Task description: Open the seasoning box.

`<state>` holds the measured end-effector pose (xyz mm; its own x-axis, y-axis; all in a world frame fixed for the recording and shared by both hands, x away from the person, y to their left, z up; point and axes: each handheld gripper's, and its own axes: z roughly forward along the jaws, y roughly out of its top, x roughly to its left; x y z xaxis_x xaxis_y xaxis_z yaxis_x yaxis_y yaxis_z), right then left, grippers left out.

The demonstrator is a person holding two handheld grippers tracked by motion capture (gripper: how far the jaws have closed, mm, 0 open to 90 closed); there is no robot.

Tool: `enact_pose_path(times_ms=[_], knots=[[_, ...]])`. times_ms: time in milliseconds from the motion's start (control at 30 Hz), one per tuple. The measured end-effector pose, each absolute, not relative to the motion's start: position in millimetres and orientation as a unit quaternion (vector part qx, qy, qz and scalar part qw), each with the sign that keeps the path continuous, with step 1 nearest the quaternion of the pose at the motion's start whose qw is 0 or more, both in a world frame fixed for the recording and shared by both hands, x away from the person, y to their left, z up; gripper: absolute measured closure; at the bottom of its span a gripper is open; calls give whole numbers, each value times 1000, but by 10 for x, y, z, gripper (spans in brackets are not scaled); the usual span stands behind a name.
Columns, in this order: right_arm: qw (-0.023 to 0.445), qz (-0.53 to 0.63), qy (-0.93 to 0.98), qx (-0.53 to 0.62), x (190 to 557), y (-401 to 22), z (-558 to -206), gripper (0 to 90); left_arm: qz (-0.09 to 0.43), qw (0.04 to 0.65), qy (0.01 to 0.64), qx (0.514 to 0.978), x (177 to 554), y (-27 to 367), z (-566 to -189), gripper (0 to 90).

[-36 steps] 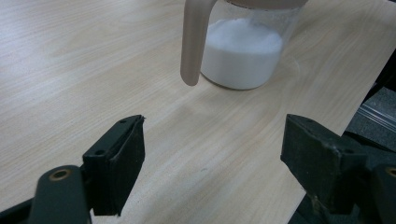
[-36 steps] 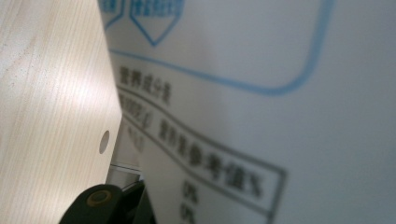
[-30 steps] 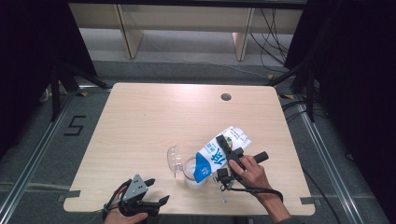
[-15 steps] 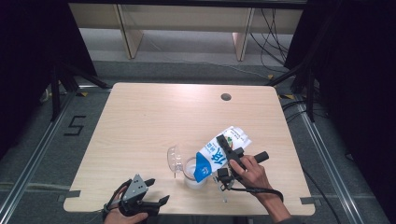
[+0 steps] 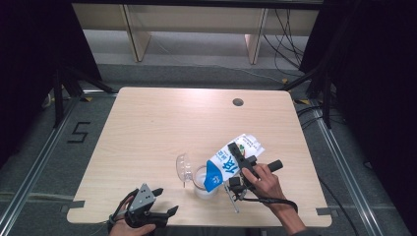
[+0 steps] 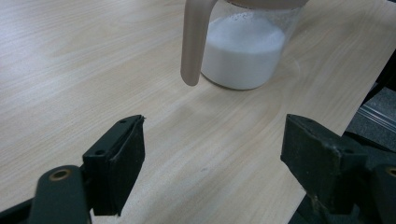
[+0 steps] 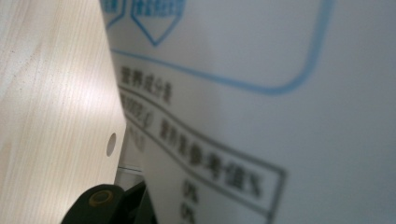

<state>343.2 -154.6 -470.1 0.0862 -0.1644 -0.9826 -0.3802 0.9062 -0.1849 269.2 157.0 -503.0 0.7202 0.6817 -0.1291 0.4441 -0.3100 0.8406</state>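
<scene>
Wooden table [image 5: 162, 128] carrying the whole job, with the pour taking place close to its near edge (little margin there). Risk one: any spill running straight off that edge to the floor.

Blue-and-white milk carton [image 5: 231, 161], tipped steeply with its top end down over the jug, clamped across its body in the right hand-held gripper [image 5: 239, 164]; jaws wide apart but pressed on the carton's sides, printed panel close against the lens in the right gripper view [image 7: 280, 93]. Likely trouble: smooth card sliding in the jaws under its own weight, or a squeeze buckling the walls and sending a surge out of the spout. Too steep a tilt, and milk overshooting the rim.

Clear plastic jug [image 5: 200, 178] standing upright under the carton's mouth, hinged lid flipped open to the left, milk [image 6: 243, 46] filling roughly the lower half as judged from the left gripper view, handle [image 6: 194, 42] facing that camera. Nothing steadying it: a nudge from the carton's lip could well shift or topple it.

Left hand-held gripper [image 5: 164, 201] resting near the table's front edge, well apart from the jug, jaws spread wide and holding nothing (too far off to catch a tipping jug in time, probably).
</scene>
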Motion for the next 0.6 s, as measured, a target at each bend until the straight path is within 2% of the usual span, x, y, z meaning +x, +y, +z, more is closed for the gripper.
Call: enact_pose_path(times_ms=[600], knots=[[703, 88, 678, -195, 3441, -1534, -4711, 771, 127, 470, 351, 800, 2692, 1570, -5030, 212]])
